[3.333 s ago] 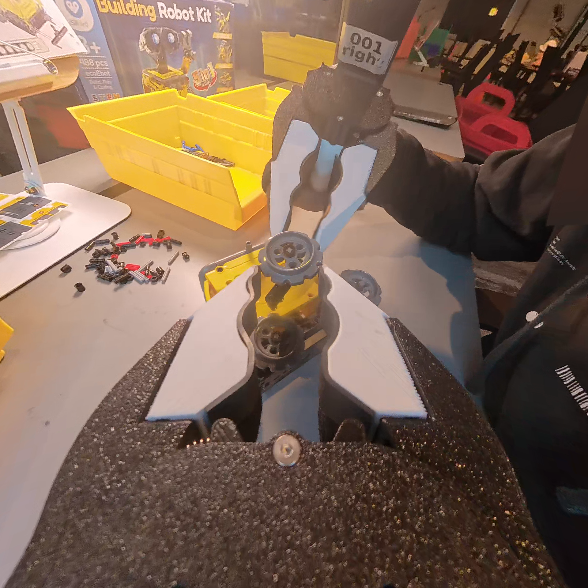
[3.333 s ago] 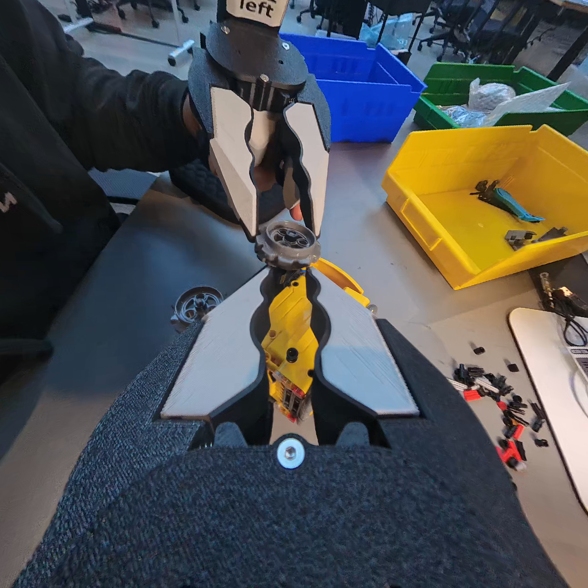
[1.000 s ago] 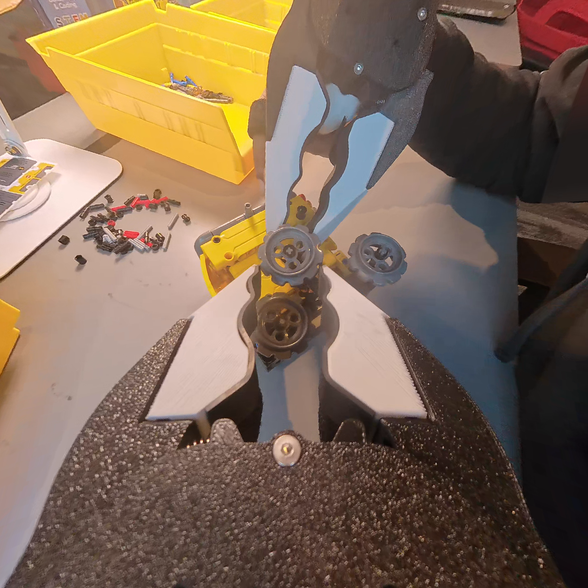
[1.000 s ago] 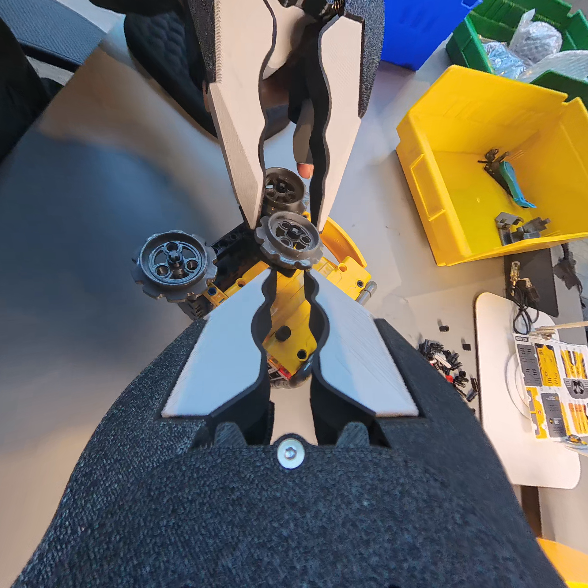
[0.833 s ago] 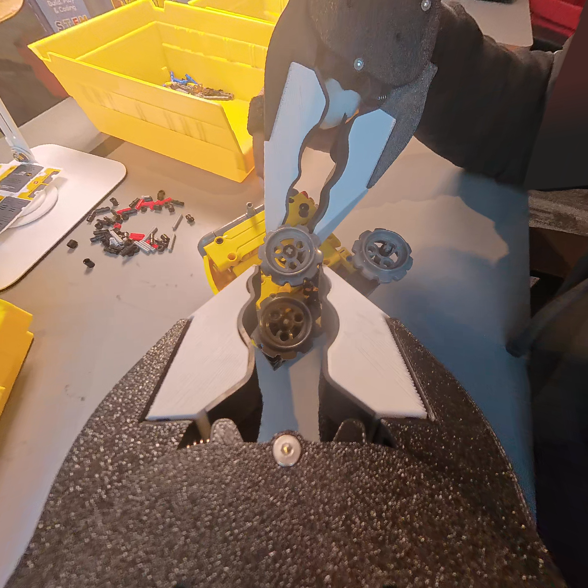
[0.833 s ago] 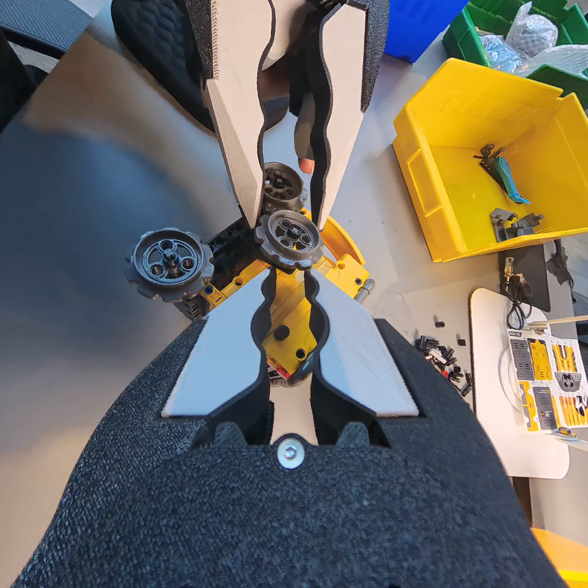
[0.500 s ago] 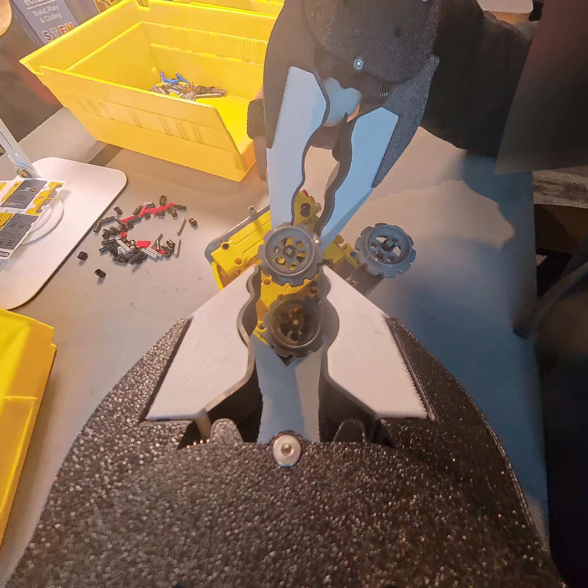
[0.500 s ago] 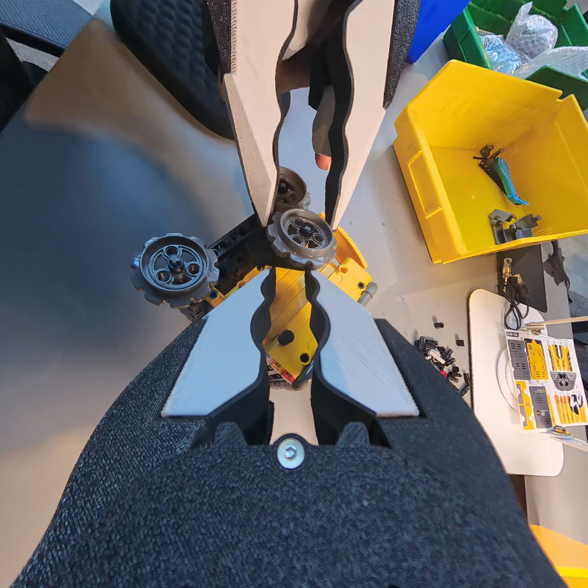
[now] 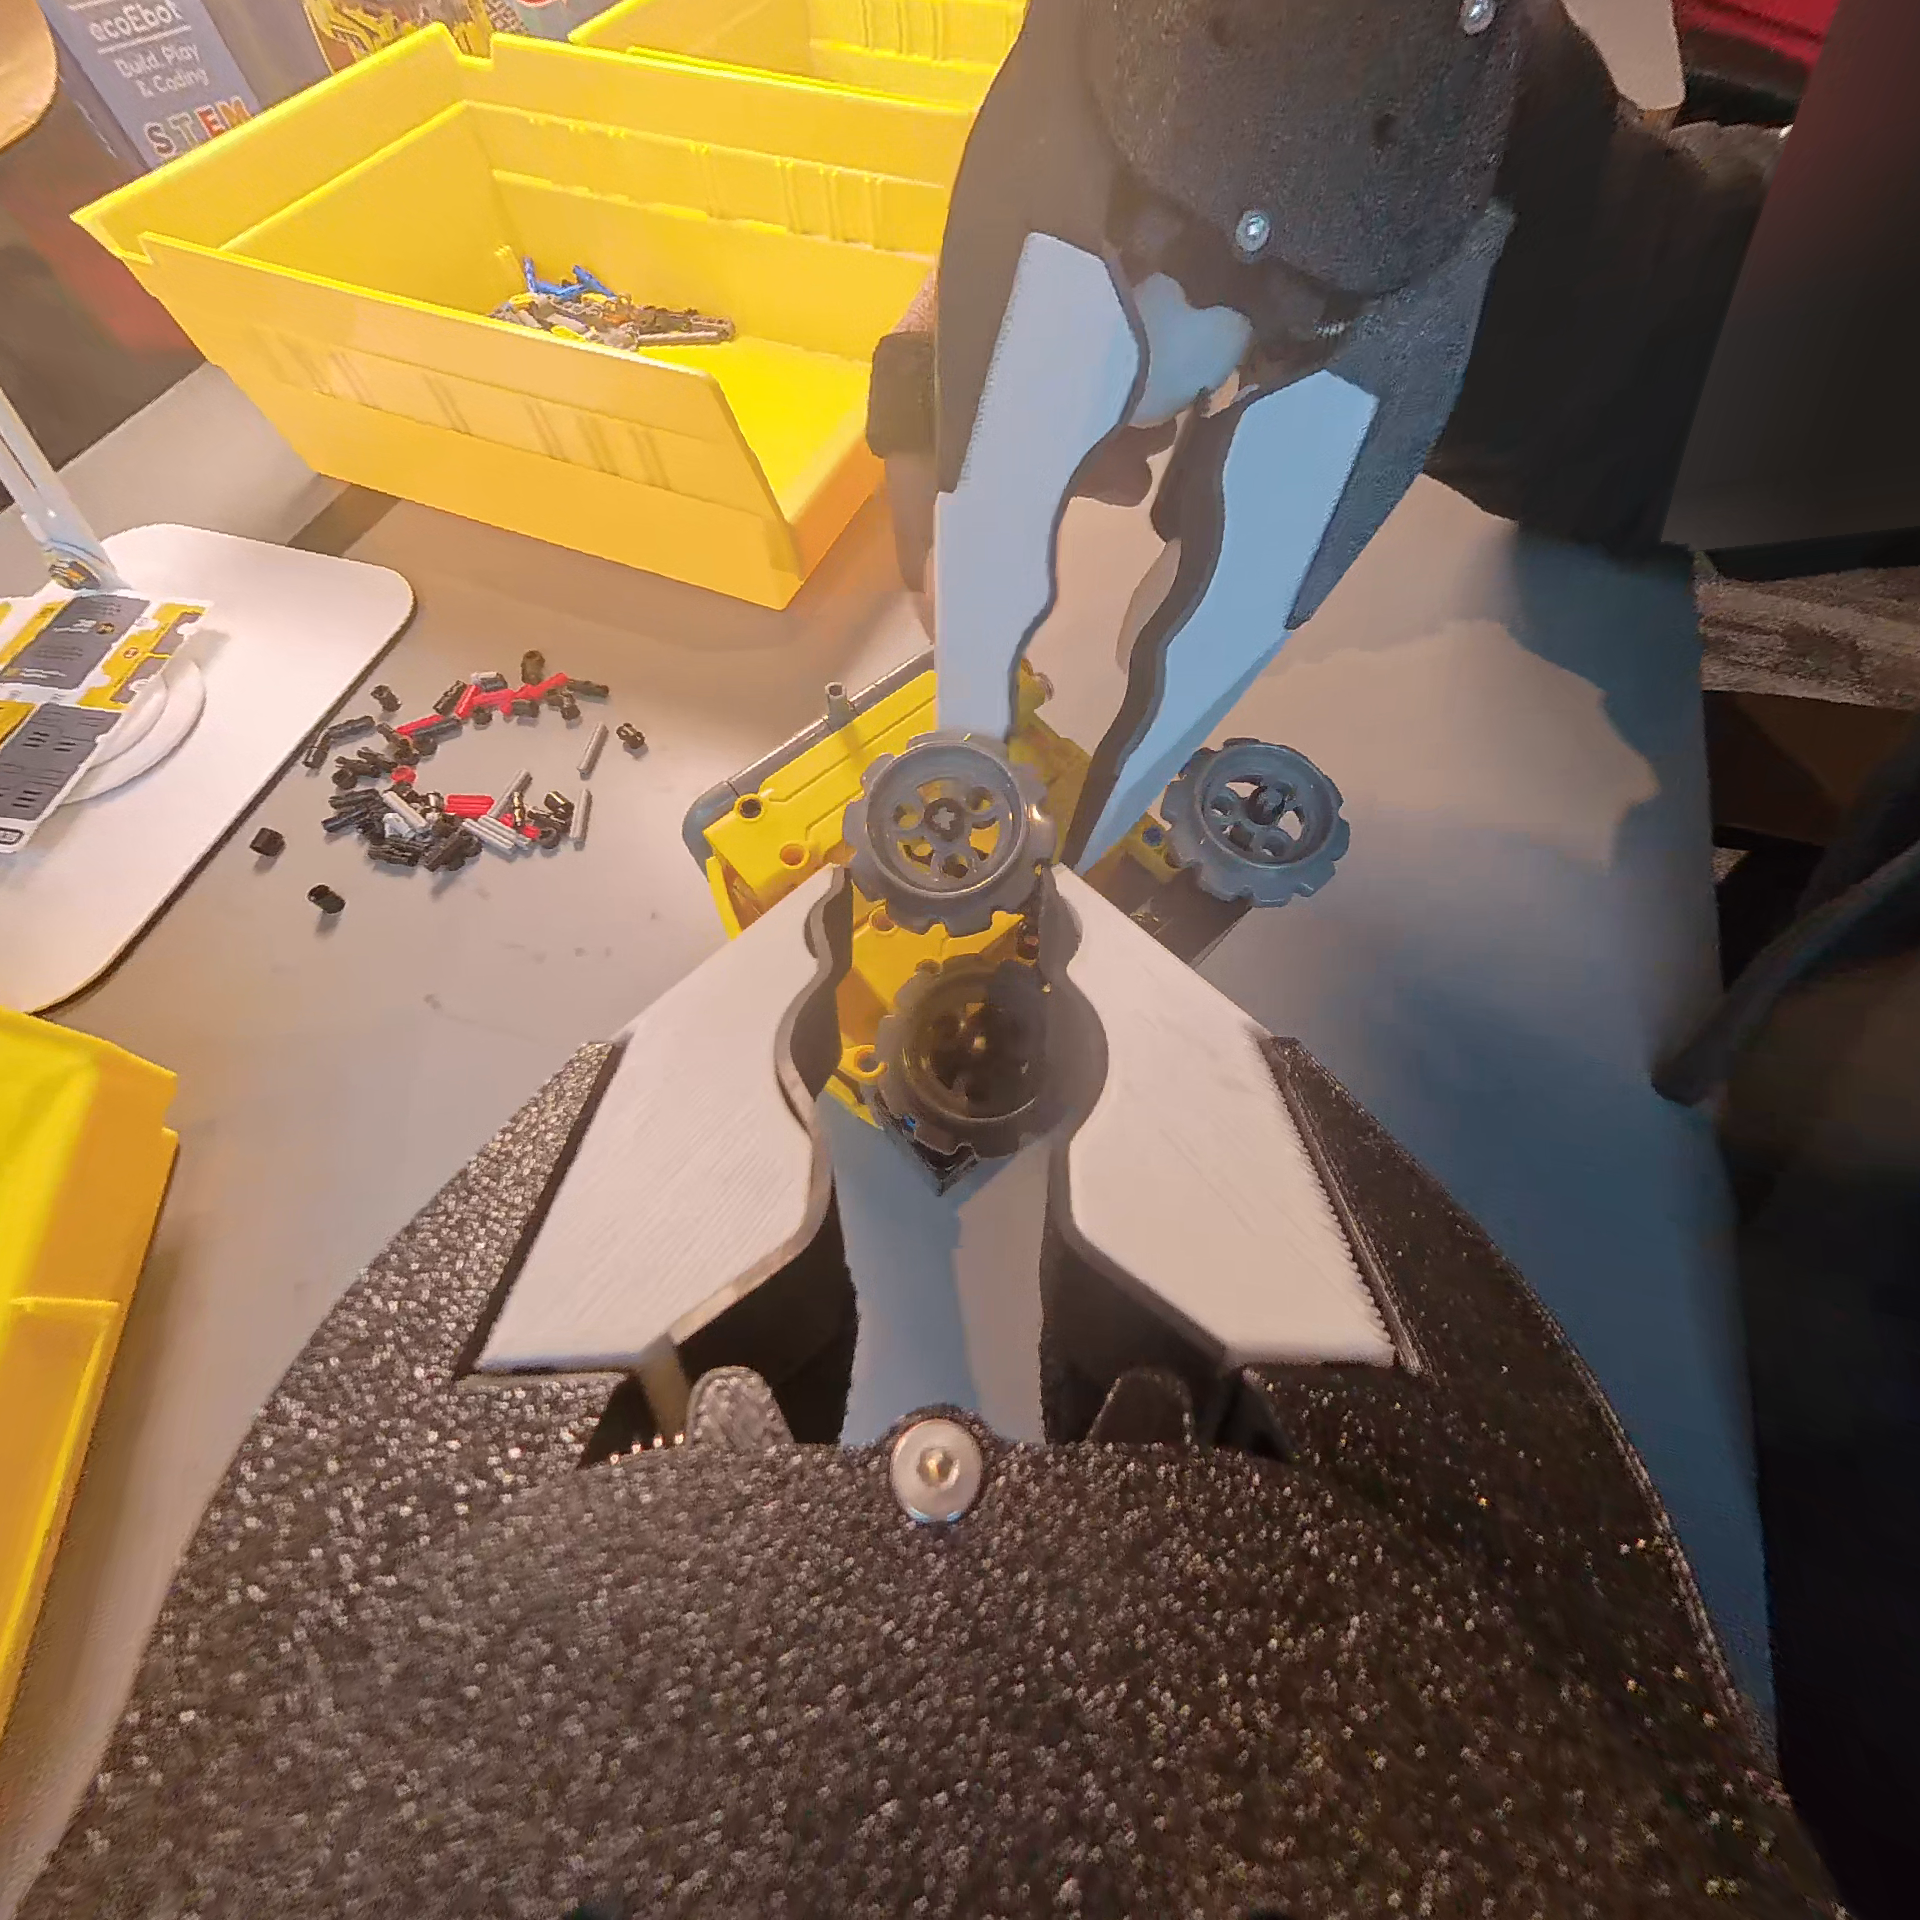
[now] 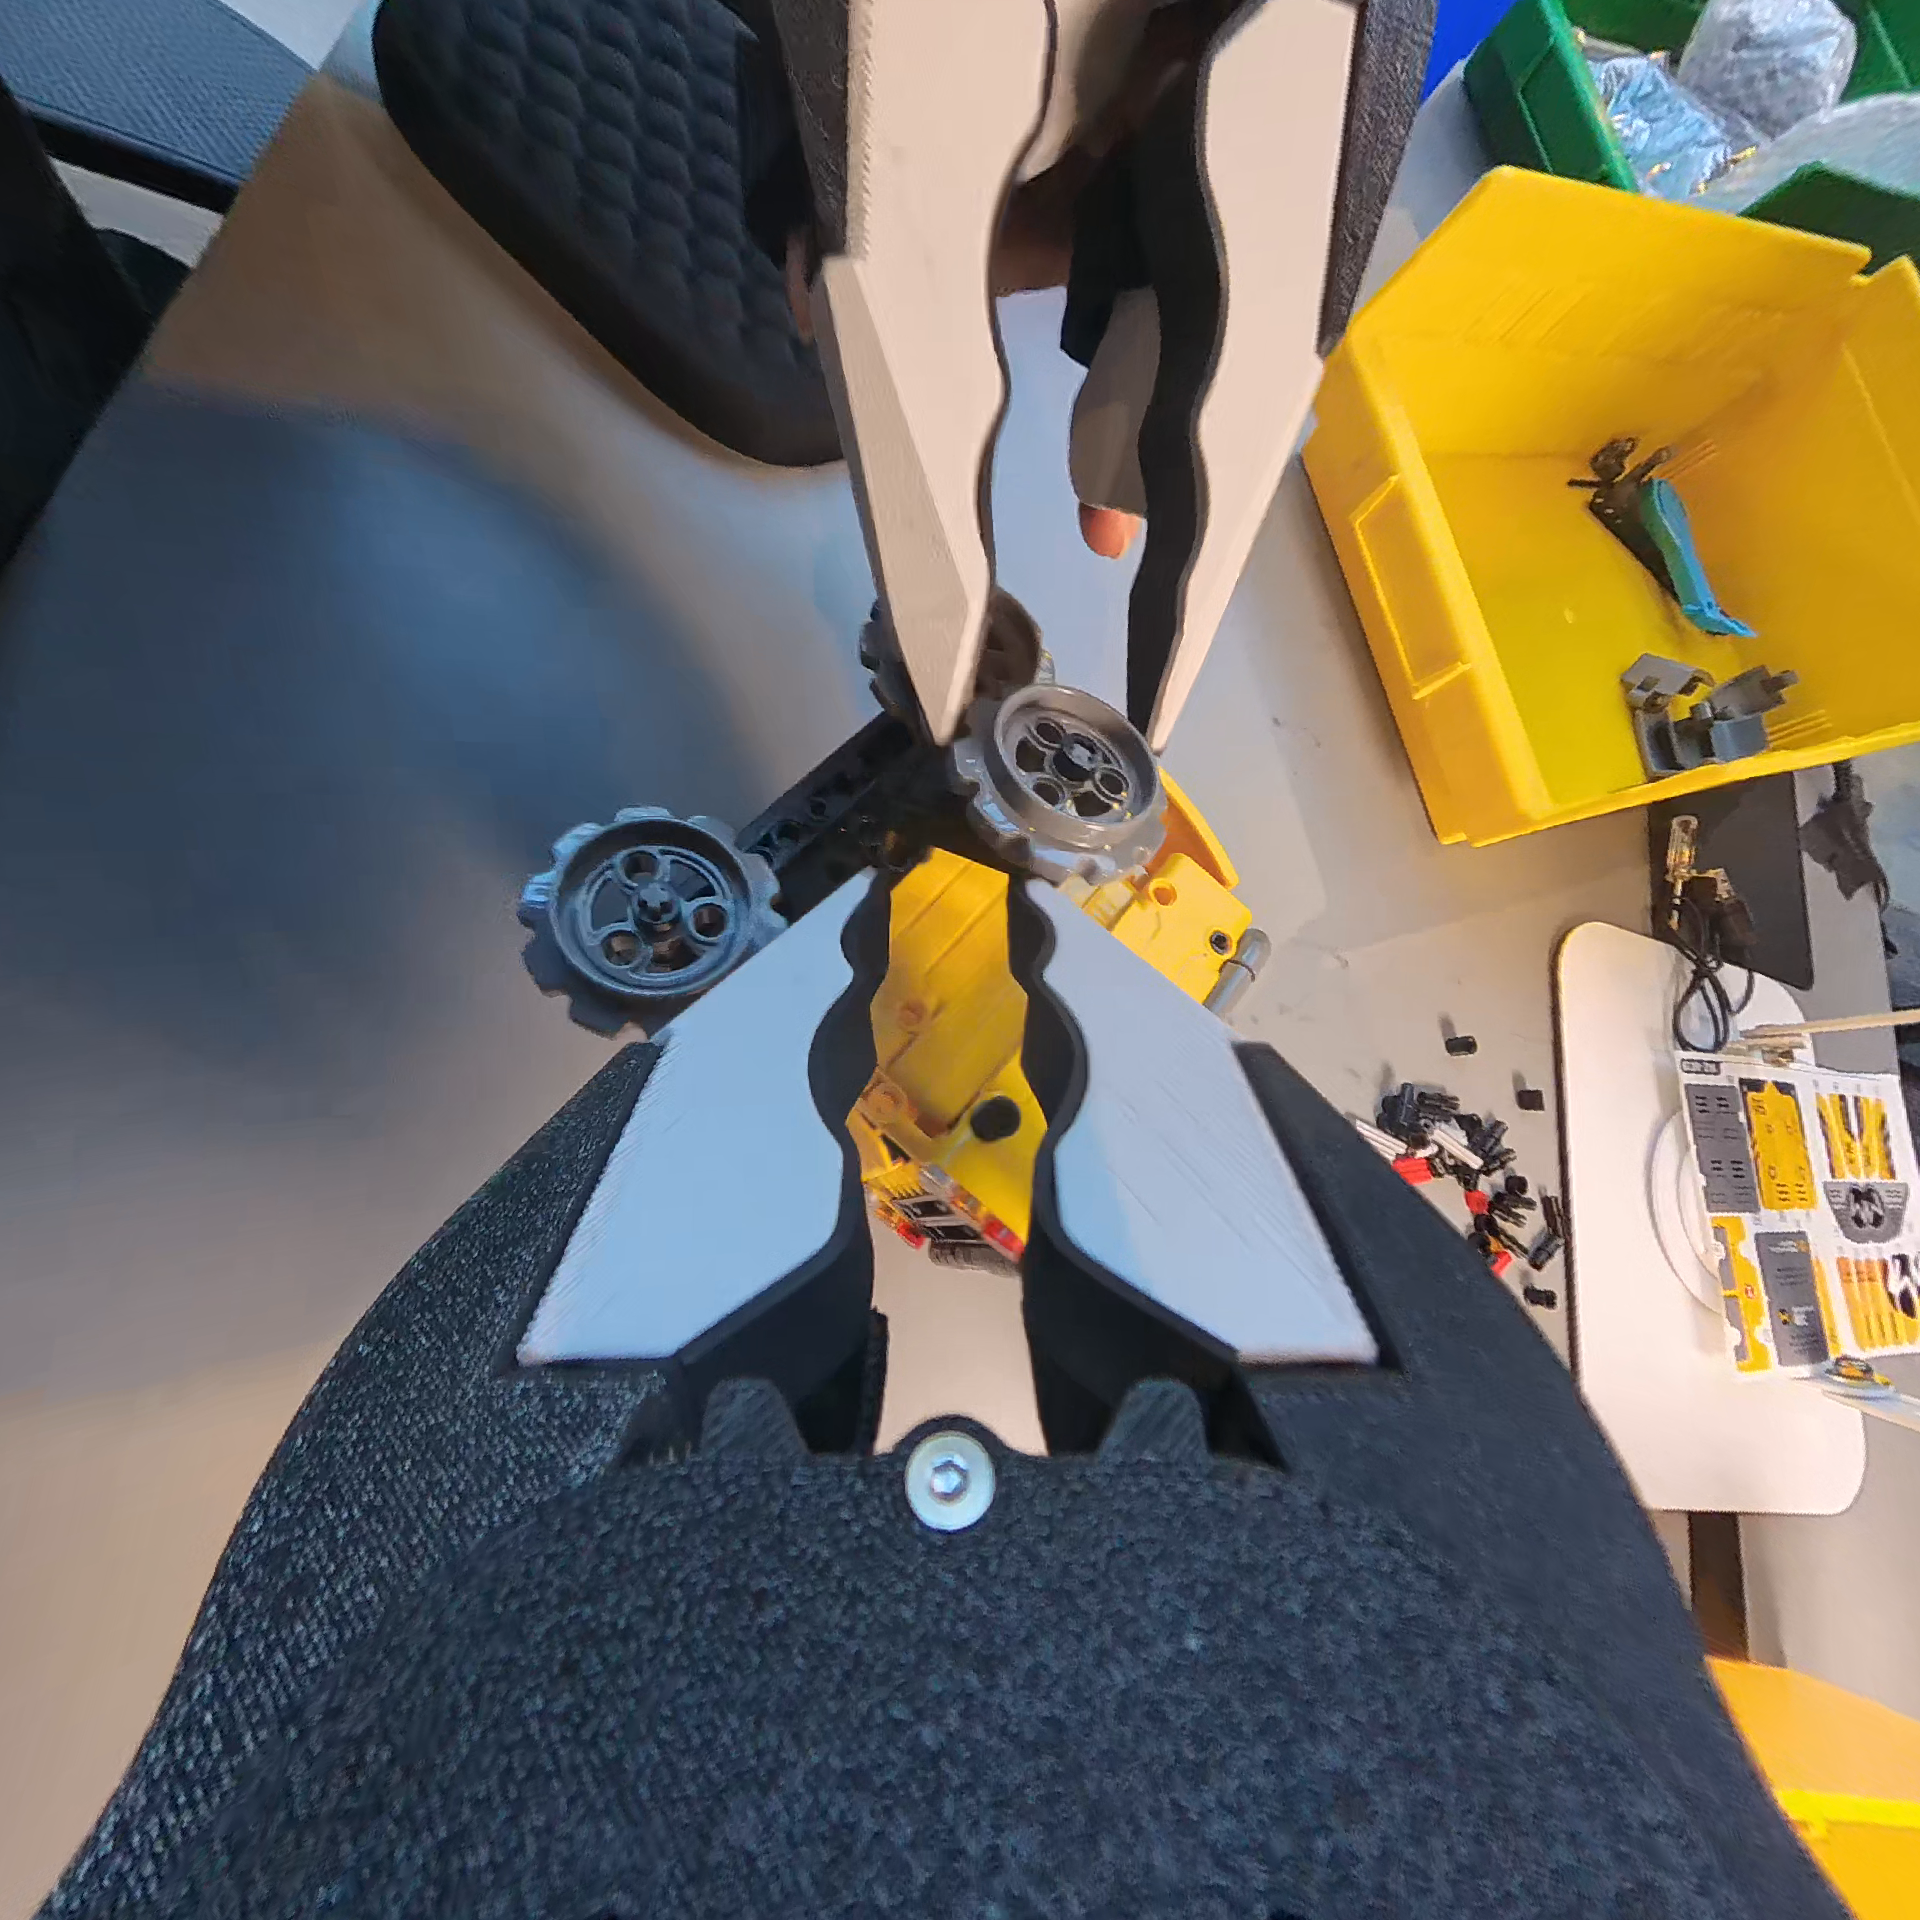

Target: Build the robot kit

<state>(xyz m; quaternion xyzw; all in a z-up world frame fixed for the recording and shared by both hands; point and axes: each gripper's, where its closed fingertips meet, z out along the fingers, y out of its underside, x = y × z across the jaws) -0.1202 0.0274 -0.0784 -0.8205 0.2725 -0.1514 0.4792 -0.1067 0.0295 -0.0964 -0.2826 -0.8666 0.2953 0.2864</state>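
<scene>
Left tongs (image 9: 948, 894) are clamped on a grey wheel (image 9: 948, 831) atop the yellow model (image 9: 805, 831). Right tongs (image 10: 951, 883) pinch the model's yellow body – it sits on the desk (image 9: 416, 1039). Another wheel (image 9: 1255, 821) shows at 2 o'clock in the left view. Loose pins (image 9: 457, 774) lie at 10 o'clock – a yellow bin (image 9: 540, 457) beyond.

Printed lettering is carried by a blue cardboard box (image 9: 156, 94). Small print, too fine to be read, is borne by a yellow-and-grey sticker sheet (image 10: 1803, 1205).
</scene>
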